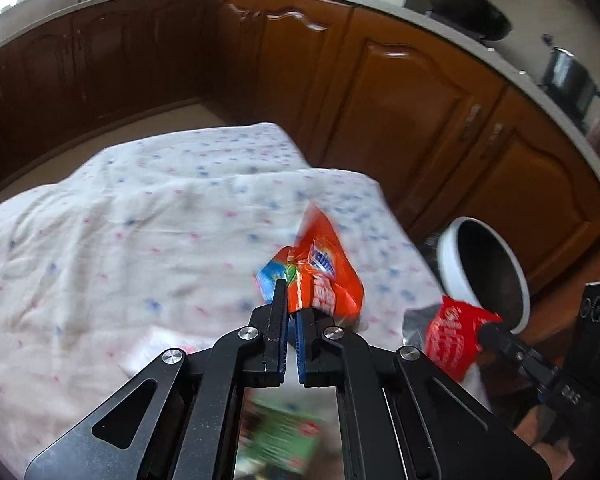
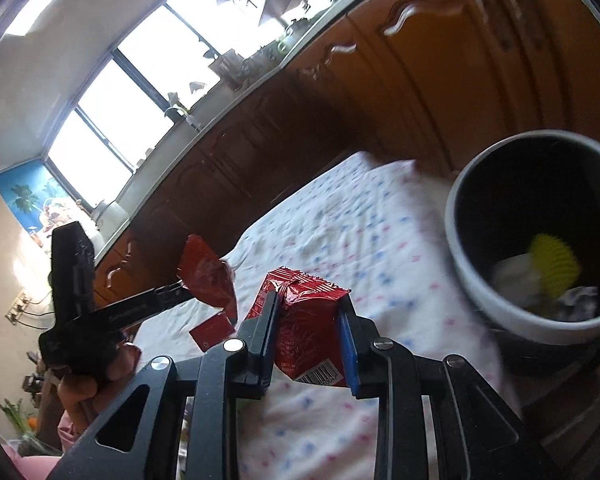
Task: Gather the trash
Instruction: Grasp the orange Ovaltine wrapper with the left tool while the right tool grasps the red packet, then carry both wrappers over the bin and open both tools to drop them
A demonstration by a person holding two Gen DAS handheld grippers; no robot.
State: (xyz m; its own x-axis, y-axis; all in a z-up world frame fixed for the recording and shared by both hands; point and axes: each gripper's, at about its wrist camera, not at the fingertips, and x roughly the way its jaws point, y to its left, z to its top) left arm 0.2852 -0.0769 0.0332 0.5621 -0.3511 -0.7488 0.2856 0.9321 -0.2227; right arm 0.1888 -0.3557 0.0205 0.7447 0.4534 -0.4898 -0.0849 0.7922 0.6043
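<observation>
My left gripper point(image 1: 291, 304) is shut on an orange snack wrapper point(image 1: 320, 276) and holds it above the flowered tablecloth point(image 1: 140, 220). My right gripper point(image 2: 310, 312) is shut on a red snack packet point(image 2: 304, 328), held above the cloth near the bin. The white bin with a dark inside point(image 2: 540, 232) stands at the table's right end; it holds a yellow cup liner point(image 2: 552, 268) and crumpled paper. In the left wrist view the bin point(image 1: 484, 268) is at the right with the red packet point(image 1: 452, 340) beside it. In the right wrist view the left gripper point(image 2: 180, 292) holds its wrapper point(image 2: 208, 276) at the left.
Brown wooden cabinets point(image 1: 400, 112) under a pale counter point(image 1: 380, 4) run behind the table. Pots point(image 1: 568, 76) stand on the counter at the right. A small red scrap point(image 2: 212, 332) lies on the cloth. A window point(image 2: 132, 92) is beyond the counter.
</observation>
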